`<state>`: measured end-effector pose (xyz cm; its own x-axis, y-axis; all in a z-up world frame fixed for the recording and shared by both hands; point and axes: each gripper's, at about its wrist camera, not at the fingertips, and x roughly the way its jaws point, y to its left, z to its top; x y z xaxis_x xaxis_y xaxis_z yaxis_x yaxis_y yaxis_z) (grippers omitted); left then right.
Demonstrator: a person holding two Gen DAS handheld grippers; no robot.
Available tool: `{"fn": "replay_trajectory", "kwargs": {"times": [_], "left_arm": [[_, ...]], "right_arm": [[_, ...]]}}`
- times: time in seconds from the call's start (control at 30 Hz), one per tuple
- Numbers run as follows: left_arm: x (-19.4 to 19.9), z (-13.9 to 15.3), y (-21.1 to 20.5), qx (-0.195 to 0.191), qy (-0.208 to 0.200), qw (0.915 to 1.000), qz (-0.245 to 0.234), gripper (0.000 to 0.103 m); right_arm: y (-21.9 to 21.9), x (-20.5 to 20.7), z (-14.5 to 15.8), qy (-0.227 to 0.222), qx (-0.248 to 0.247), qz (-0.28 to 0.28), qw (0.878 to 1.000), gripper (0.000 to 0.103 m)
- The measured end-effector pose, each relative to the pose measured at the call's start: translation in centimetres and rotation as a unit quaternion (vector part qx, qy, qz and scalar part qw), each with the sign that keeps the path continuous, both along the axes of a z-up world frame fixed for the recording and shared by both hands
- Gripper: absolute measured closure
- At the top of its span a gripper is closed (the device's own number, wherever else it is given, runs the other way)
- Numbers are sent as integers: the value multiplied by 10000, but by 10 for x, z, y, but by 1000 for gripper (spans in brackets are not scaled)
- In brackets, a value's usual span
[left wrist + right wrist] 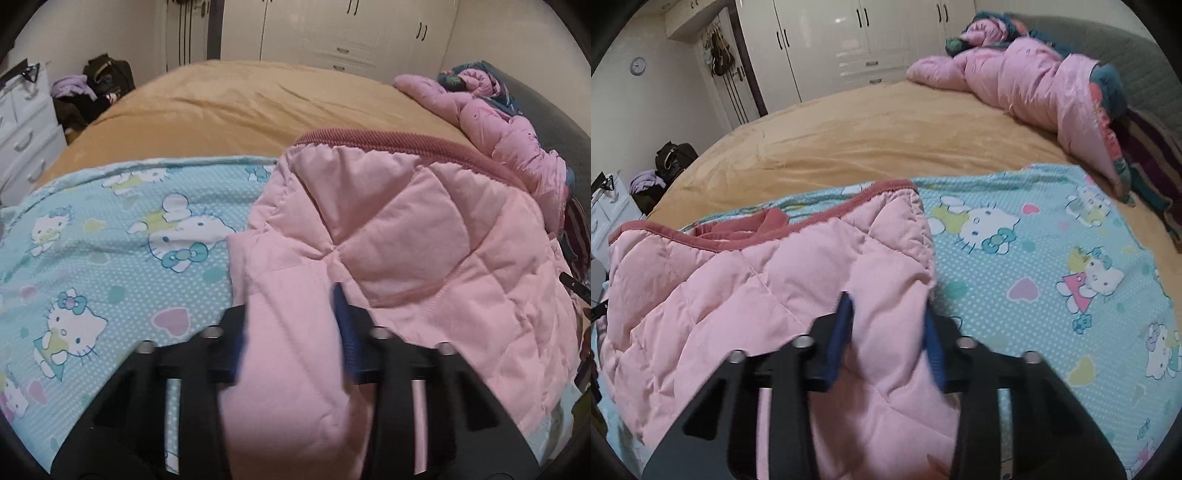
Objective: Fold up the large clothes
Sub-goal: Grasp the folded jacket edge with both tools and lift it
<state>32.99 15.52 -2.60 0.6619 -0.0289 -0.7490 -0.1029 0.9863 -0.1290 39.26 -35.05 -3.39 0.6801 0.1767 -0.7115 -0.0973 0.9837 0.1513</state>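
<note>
Tan bedspread (849,140) under cartoon-cat sheet (1052,258), white wardrobes (849,40) behind.

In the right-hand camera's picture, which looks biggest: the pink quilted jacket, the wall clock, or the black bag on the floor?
1. Pink quilted jacket, though nearness to the camera inflates it.
2. Black bag.
3. Wall clock.

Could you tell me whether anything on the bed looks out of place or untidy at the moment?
Yes: a second pink padded garment lies crumpled in a heap with other bedding by the headboard, not laid flat. The pink quilted jacket gripped by both grippers lies on the cartoon-cat sheet.
</note>
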Motion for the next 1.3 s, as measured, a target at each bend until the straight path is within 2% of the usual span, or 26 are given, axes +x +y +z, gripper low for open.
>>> {"fn": "replay_trajectory", "kwargs": {"times": [0.03, 0.17, 0.33, 0.43, 0.6, 0.7, 0.9, 1.3], "left_arm": [[-4, 3, 0, -13, -87, 10000, -44, 87], [-23, 16, 2, 94, -464, 9988, -143, 93], [-51, 48, 12, -100, -1083, 9940, -148, 94], [-48, 64, 12, -124, -1276, 9917, -103, 94], [-34, 80, 16, -229, -1468, 9889, 21, 94], [-21, 82, 18, -205, -1447, 9892, 110, 94], [9, 63, 16, -93, -1087, 9939, 184, 94], [27, 30, 19, 1, -682, 9974, 218, 94]], "right_arm": [[-1, -5, 3, -95, 6, -21, 10000, 82], [-8, -21, 20, -456, 89, -51, 9989, 85], [-15, -39, 72, -1128, 288, 90, 9932, 88], [-9, -36, 102, -1431, 320, 196, 9890, 89], [-4, -12, 125, -1638, 348, 109, 9858, 89], [-7, 8, 123, -1567, 424, -72, 9867, 89], [-12, 40, 94, -1192, 497, -386, 9909, 90], [-12, 52, 35, -581, 137, -673, 9959, 90]]}}
